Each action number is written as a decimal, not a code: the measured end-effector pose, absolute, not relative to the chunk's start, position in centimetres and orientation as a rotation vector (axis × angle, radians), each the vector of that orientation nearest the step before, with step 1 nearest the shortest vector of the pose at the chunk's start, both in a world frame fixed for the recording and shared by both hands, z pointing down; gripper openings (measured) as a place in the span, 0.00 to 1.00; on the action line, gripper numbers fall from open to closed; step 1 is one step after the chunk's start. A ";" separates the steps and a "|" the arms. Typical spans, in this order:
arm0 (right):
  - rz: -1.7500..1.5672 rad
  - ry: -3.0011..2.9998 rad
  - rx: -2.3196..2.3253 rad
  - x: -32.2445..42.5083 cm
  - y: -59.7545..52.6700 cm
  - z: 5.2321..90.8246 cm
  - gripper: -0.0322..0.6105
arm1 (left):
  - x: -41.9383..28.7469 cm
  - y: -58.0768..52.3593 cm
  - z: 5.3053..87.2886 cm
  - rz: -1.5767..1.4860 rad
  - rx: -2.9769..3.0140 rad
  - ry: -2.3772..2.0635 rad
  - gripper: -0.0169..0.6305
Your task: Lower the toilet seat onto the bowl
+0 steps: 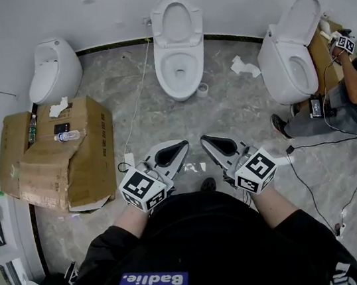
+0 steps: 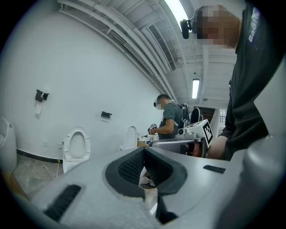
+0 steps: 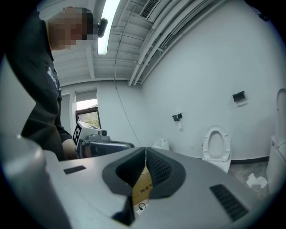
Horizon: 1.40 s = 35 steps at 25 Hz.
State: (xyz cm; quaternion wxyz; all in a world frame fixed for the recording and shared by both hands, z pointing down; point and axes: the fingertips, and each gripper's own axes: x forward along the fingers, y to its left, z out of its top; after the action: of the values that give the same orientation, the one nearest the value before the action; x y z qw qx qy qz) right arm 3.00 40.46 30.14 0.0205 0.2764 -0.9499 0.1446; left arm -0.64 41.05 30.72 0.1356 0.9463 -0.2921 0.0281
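Observation:
The white toilet [image 1: 179, 64] stands against the far wall, its seat [image 1: 177, 21] raised upright above the bowl. It also shows far off in the left gripper view as toilet [image 2: 76, 148] and in the right gripper view as toilet [image 3: 216, 146]. My left gripper [image 1: 184, 145] and right gripper [image 1: 203, 140] hover close to my body, well short of the toilet, tips angled toward each other. Both are shut with nothing between the jaws, as left gripper [image 2: 144, 150] and right gripper [image 3: 145, 150] confirm.
A cardboard box [image 1: 59, 154] with a bottle on it lies at the left, beside another white toilet [image 1: 53, 71]. A third toilet [image 1: 292, 53] stands at the right, where a person [image 1: 352, 94] crouches. Cables [image 1: 306, 185] and crumpled tissue [image 1: 243, 66] lie on the marble floor.

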 end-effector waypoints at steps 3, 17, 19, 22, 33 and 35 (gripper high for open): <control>0.455 -2.955 0.834 4.2 40.1 30.0 0.09 | 0.4 40.6 30.6 0.086 2.733 -0.873 0.05; 0.451 -2.965 0.769 6.6 37.3 30.5 0.09 | 2.0 37.7 31.1 0.090 2.709 -0.955 0.05; 0.452 -2.955 0.778 6.2 36.4 30.8 0.09 | 1.7 36.7 31.3 0.084 2.713 -0.940 0.05; 0.462 -2.937 0.806 5.5 34.7 31.1 0.09 | 1.0 34.8 31.5 0.079 2.724 -0.915 0.05; 0.478 -2.885 0.907 0.2 26.4 31.2 0.09 | -4.0 25.5 30.9 0.064 2.776 -0.807 0.05; 0.469 -2.874 0.923 -0.9 25.0 31.2 0.09 | -4.9 24.2 30.9 0.058 2.784 -0.782 0.05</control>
State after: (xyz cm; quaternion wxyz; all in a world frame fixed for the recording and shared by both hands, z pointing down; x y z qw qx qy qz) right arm -0.91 25.01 31.22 0.0434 0.3018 -0.9399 0.1535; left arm -4.86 24.21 30.92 0.1244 0.9550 -0.2684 0.0200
